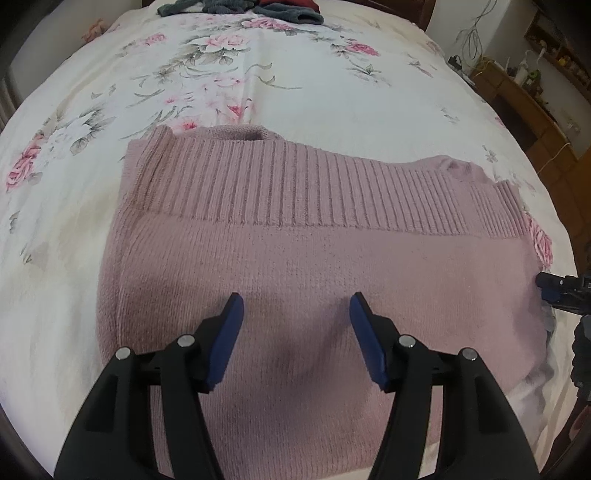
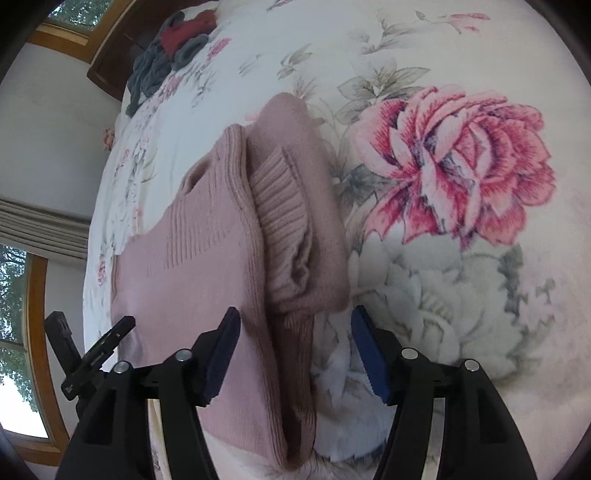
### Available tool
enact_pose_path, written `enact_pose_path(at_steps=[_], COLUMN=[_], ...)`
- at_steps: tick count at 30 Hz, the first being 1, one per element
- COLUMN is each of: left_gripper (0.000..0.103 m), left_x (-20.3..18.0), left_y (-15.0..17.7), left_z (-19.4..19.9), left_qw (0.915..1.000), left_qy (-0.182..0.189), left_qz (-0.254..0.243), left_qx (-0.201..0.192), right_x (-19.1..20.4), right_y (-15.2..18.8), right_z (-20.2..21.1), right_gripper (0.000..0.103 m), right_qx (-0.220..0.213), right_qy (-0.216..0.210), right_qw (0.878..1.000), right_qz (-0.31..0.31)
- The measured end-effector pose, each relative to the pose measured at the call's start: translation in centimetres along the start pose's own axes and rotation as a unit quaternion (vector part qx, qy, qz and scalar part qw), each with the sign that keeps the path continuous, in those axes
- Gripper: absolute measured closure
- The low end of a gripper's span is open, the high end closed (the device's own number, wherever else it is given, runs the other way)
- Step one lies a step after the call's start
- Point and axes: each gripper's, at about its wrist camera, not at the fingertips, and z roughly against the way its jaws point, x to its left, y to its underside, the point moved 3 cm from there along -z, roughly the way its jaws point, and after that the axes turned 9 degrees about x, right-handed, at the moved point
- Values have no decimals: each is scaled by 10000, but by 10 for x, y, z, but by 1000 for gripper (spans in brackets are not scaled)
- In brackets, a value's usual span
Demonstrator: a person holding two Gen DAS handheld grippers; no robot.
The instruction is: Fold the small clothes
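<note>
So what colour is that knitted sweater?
Dusty pink sweater, clearest in the left wrist view.

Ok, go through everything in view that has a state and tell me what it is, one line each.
Pink sweater: folded, lying flat on the bedspread.
Left claw: open, empty, over the sweater.
Right claw: open, empty, at the sweater's edge.
Grey and red clothes: unfolded heap.

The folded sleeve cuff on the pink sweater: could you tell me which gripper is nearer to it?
Right. The right gripper hangs open just short of the sleeve cuff; the left gripper hovers open over the pink sweater body.
</note>
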Motion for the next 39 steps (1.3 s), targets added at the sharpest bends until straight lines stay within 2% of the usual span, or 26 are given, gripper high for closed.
enact_pose_path(at_steps=[10,17,21,25,29,39], left_gripper=[41,41,40,40,40,39], left_x=[5,6,5,5,6,8], left_y=[0,0,0,0,0,0], left_z=[-8,-10,-11,-12,-12,-14], left_qw=[10000,9999,10000,10000,9999,9999], left_qy=[76,108,71,72,109,142], left_qz=[47,58,32,23,1,15], left_qx=[35,26,23,43,42,42], right_x=[10,25,24,15,12,18], right_y=[-12,-20,-21,-25,-27,-25], right_z=[-13,-14,-18,-24,-24,-22], right_gripper=[39,53,53,53,63,73], right_qx=[-95,-265,-217,-139,-113,-160], right_qy=[95,197,171,-33,-60,79], right_qw=[9999,9991,9993,9999,9999,9998], right_qz=[80,248,258,51,-20,-72])
